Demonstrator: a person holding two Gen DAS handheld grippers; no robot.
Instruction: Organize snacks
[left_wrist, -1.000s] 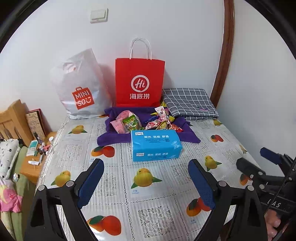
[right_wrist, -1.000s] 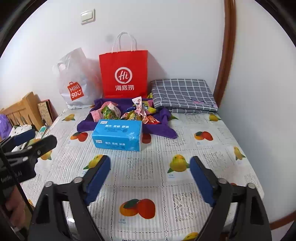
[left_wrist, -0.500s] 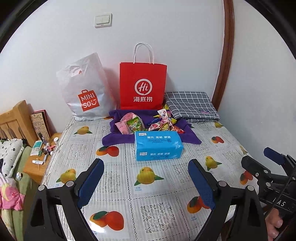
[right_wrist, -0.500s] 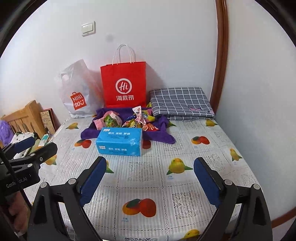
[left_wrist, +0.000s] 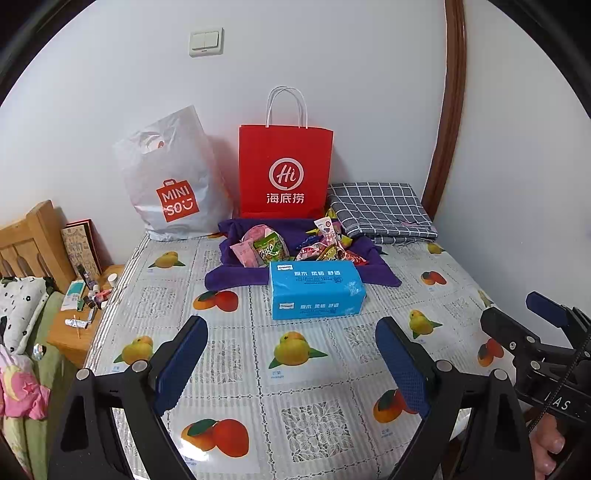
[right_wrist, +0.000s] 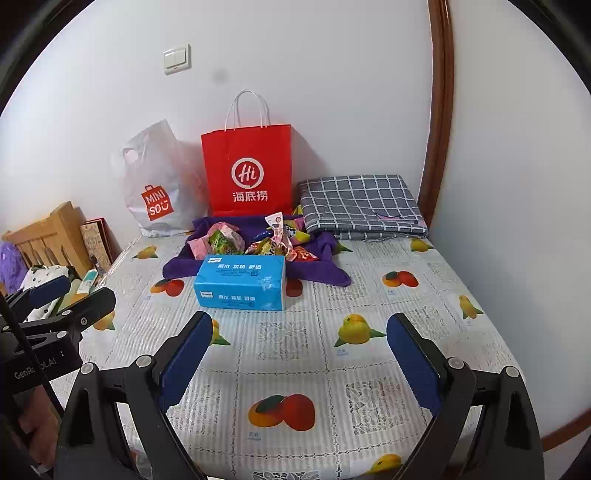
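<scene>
Toward the back of the bench (left_wrist: 317, 373) we see the snacks (left_wrist: 295, 245) heaped on a purple cloth (left_wrist: 236, 275) — just behind a blue tissue pack (left_wrist: 314, 291). We hold the left hand-held gripper (left_wrist: 291, 365) and right hand-held gripper (right_wrist: 299, 363) spread wide, grasping nothing — both well short of the pile.

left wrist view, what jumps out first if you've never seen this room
The bright red paper bag standing against the back wall grabs the eye first, with the white Miniso bag leaning just left of it. In front of them, a heap of colourful snack packets lies on a purple cloth, and a blue tissue pack sits at the cloth's near edge on the fruit-print tablecloth.
</scene>
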